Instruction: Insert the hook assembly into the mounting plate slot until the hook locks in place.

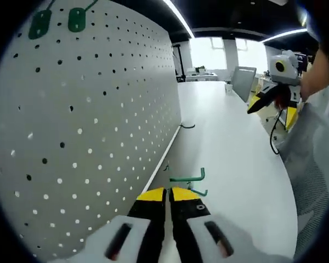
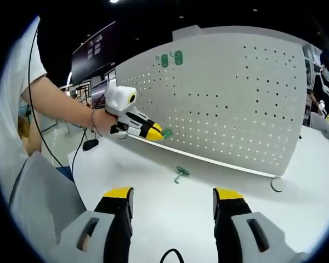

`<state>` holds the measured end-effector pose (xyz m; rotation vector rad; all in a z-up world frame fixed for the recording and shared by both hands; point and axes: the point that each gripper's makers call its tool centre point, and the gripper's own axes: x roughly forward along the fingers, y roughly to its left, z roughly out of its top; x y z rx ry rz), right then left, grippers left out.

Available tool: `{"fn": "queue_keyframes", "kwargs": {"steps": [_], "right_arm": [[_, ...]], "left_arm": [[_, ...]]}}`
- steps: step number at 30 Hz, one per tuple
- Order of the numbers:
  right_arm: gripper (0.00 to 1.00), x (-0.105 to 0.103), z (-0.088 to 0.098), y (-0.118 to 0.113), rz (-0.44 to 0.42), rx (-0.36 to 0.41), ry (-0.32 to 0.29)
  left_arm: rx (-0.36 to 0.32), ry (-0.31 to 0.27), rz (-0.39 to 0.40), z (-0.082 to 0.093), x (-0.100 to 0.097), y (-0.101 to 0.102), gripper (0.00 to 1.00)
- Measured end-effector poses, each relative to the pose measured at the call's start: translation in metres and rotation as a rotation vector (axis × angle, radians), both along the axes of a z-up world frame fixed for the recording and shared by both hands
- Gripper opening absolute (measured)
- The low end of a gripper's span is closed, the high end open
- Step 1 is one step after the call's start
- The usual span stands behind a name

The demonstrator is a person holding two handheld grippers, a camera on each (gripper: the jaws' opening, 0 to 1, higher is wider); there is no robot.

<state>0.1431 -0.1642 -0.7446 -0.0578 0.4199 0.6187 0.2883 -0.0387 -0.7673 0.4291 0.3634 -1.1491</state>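
In the left gripper view, the left gripper [image 1: 168, 195] has its yellow-tipped jaws closed on a green hook [image 1: 189, 178], which sticks out just past the tips, above the white table [image 1: 230, 142]. The pegboard [image 1: 93, 120] stands to the left of the jaws, with two green tags [image 1: 57, 22] near its top. In the right gripper view, the right gripper [image 2: 174, 198] holds its jaws wide apart with nothing between them. Ahead of them, a second green hook [image 2: 180, 173] lies on the table, near the foot of the pegboard.
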Motion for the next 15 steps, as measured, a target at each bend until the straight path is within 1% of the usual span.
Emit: {"fn": "queue_keyframes", "kwargs": {"steps": [2, 3, 5, 7, 12, 15], "right_arm": [[0.57, 0.0, 0.001, 0.001, 0.0, 0.005, -0.001], [0.57, 0.0, 0.001, 0.001, -0.001, 0.008, -0.001], [0.57, 0.0, 0.002, 0.001, 0.002, 0.008, -0.002], [0.57, 0.0, 0.003, 0.002, 0.001, 0.015, -0.005], [0.57, -0.001, 0.004, 0.001, 0.002, 0.01, -0.006], [0.57, -0.002, 0.002, 0.003, 0.008, 0.002, -0.004]], "left_arm": [[-0.017, -0.01, 0.017, 0.005, 0.002, 0.002, 0.02], [-0.027, -0.003, 0.023, 0.006, 0.002, 0.002, 0.02], [-0.022, -0.015, 0.025, 0.008, 0.001, 0.004, 0.02], [-0.029, -0.014, 0.03, 0.01, 0.001, 0.006, 0.02], [-0.053, -0.031, 0.044, 0.02, -0.001, 0.008, 0.02], [-0.081, -0.034, 0.054, 0.027, -0.003, 0.009, 0.02]]}}
